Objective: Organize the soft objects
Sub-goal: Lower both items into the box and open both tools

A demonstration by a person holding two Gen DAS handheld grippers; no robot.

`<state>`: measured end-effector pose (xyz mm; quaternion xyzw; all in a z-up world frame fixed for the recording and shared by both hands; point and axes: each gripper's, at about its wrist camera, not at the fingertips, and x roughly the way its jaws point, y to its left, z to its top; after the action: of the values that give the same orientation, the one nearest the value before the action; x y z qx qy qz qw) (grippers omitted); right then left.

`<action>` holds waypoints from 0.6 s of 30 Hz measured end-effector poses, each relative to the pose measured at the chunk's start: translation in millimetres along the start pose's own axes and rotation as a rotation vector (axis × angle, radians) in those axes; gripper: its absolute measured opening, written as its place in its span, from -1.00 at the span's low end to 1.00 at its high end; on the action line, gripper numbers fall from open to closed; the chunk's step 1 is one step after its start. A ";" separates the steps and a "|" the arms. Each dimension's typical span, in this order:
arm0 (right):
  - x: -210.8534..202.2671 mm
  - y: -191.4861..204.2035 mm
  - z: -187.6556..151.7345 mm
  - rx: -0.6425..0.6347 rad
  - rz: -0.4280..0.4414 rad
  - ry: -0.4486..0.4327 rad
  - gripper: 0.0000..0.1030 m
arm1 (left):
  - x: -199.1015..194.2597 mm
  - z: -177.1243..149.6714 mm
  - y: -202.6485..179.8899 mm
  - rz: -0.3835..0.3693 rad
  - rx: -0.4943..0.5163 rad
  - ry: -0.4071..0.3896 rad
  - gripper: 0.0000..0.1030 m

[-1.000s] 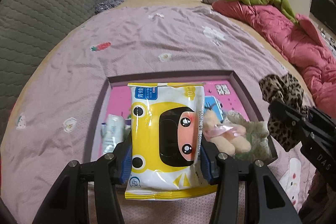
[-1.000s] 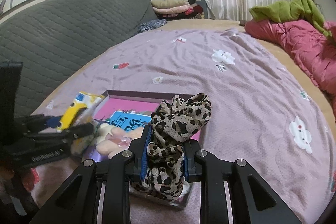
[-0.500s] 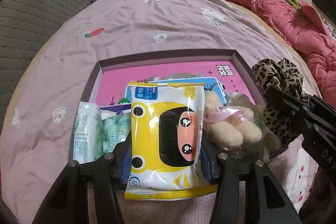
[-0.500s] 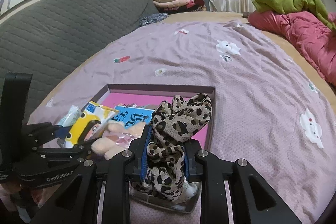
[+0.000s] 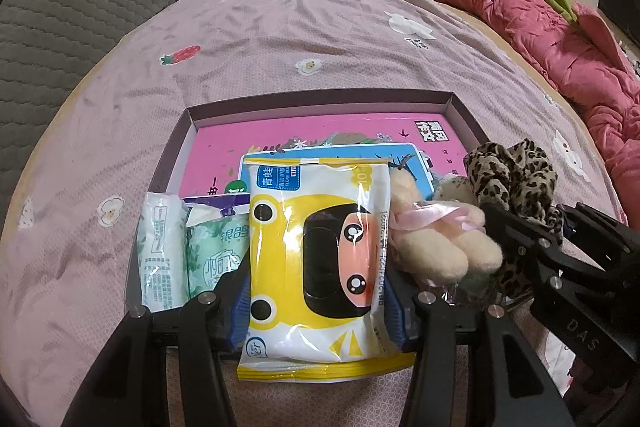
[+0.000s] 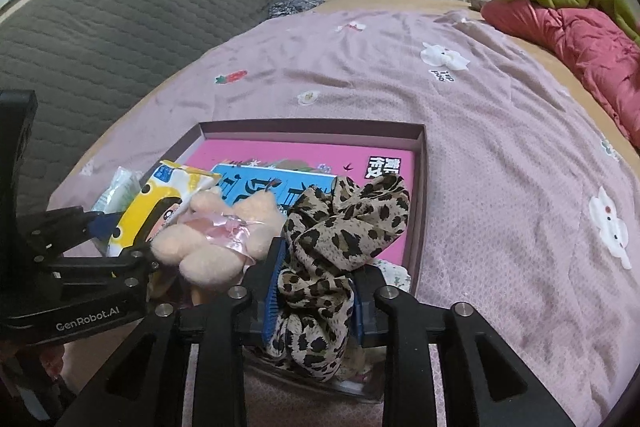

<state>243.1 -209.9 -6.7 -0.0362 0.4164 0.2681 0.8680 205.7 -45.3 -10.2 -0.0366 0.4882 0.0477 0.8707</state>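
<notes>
Over the near edge of the box [image 5: 460, 107], two soft things were on their way in. The yellow wipes pack [image 5: 318, 263] sat clamped between the pads of the left gripper [image 5: 316, 291], above the box's near left part. The leopard scrunchie [image 6: 340, 239] lay between the jaws of the right gripper [image 6: 316, 303], which had just been opening; whether the pads had let go of the fabric I cannot tell. Already inside lay a peach plush toy [image 5: 436, 243] with a pink ribbon and two tissue packs [image 5: 192, 247], on top of a pink book [image 5: 320, 131]. By my judgement, setting down these two items remained. Around it spread the lilac bedspread [image 5: 300, 39].
</notes>
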 end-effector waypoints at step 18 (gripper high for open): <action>-22.6 9.2 -1.6 -0.082 -0.069 -0.050 0.39 | -2.8 -1.1 10.2 -0.034 -0.046 -0.013 0.07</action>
<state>225.9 -212.4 10.6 -0.0792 0.3817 0.2555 0.8847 202.1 -35.4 -8.6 -0.0646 0.4805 0.0441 0.8735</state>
